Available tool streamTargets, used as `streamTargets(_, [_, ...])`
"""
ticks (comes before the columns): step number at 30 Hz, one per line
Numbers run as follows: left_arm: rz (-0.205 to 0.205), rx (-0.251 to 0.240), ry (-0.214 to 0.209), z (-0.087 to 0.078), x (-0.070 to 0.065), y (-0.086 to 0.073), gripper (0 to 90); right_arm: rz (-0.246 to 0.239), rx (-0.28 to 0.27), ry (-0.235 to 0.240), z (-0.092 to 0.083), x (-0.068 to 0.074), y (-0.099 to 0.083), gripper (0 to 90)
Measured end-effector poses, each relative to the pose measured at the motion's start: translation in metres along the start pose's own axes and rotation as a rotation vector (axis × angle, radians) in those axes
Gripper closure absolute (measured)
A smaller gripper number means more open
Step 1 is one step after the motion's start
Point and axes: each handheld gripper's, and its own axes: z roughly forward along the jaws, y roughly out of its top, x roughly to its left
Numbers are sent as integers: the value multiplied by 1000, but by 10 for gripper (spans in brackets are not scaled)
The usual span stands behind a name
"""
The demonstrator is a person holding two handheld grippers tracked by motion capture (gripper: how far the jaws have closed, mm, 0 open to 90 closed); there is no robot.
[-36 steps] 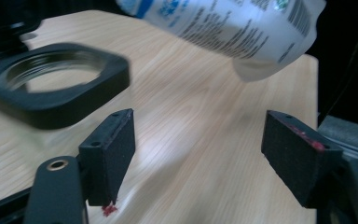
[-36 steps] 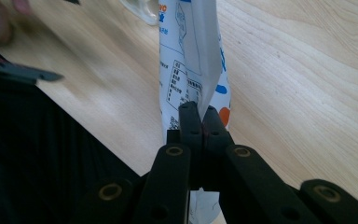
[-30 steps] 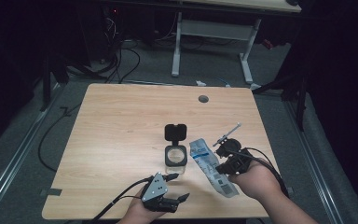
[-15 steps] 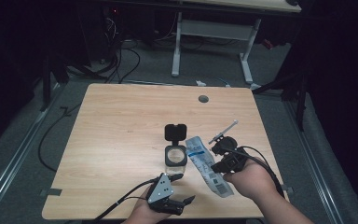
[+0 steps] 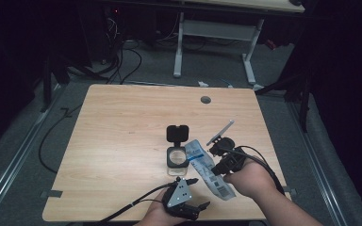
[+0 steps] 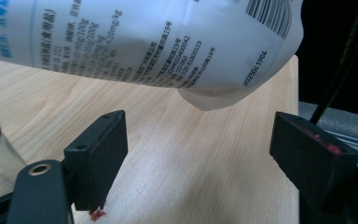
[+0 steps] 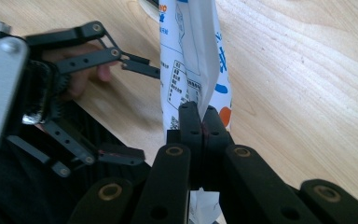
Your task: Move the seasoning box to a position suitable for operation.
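salt bag [image 5: 206, 165] pinched by right hand-held gripper [image 7: 199, 122]

White pouch [image 5: 207, 169] w/ blue print; black jar lid [image 5: 177, 133].

Light wooden table [image 5: 122, 141] on grey floor [image 5: 23, 155]; 1 clear jar [image 5: 176, 157] with open black flip lid stands right of centre; round grommet hole [image 5: 205, 100] near far edge.

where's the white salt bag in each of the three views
High view: the bag lies right of centre, near the table's front edge, beside the glass jar.
Left gripper view: it spans the top, above the open claw.
Right gripper view: centre, pinched in the right claw.
Shared landmark: the wooden table.
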Motion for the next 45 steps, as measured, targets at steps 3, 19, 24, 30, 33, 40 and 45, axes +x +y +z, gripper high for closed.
streamTargets(3, [-12,1,4,4,1,1,202,2,-5,1,-1,1,2,900])
streamTargets(19, [-52,10,-15,27,-4,8,205,-8,-38,38,-7,12,7,900])
streamTargets(24, [-39,-19,-7,23,-4,11,299,-22,-52,40,-10,15,10,900])
streamTargets(30, [-19,-23,30,19,-5,10,406,-29,-48,37,-9,18,11,900])
streamTargets(33, [-16,-31,44,17,-5,10,445,-37,-55,33,-10,19,12,900])
streamTargets(40, [-8,-50,58,12,-7,10,488,-49,-51,19,-12,21,14,900])
streamTargets(45, [0,-50,62,10,-9,10,500,-51,-46,12,-13,21,15,900])
